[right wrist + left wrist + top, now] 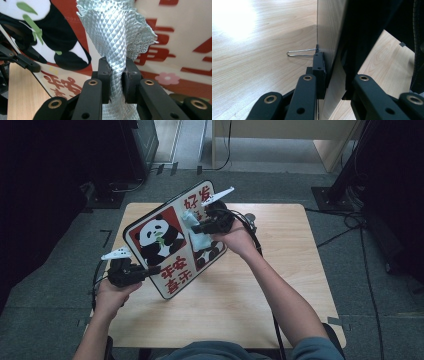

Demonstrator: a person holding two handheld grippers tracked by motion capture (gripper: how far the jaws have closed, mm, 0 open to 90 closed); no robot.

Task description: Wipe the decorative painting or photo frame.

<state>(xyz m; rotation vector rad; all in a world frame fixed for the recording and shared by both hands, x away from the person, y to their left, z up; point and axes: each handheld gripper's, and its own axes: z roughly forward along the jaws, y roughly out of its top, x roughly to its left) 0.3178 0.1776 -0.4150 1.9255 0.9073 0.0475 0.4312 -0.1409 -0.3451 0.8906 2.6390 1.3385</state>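
A square board (165, 237) printed with pandas and red characters is held tilted above the wooden table (280, 285). My left gripper (154, 269) is shut on its lower left edge; in the left gripper view the jaws (334, 77) pinch the thin board (328, 30) edge-on. The right gripper (196, 227) is shut on a pale green woven cloth (199, 236) that lies against the board's printed face. In the right gripper view the cloth (117, 32) bunches up out of the closed jaws (115, 72) in front of the board (175, 62).
A thin wire stand (300, 53) sticks out from the board's back over the table. Black cables (260, 245) trail from the grippers across the table. Dark equipment (380, 195) and more cables (345, 227) sit on the grey floor around the table.
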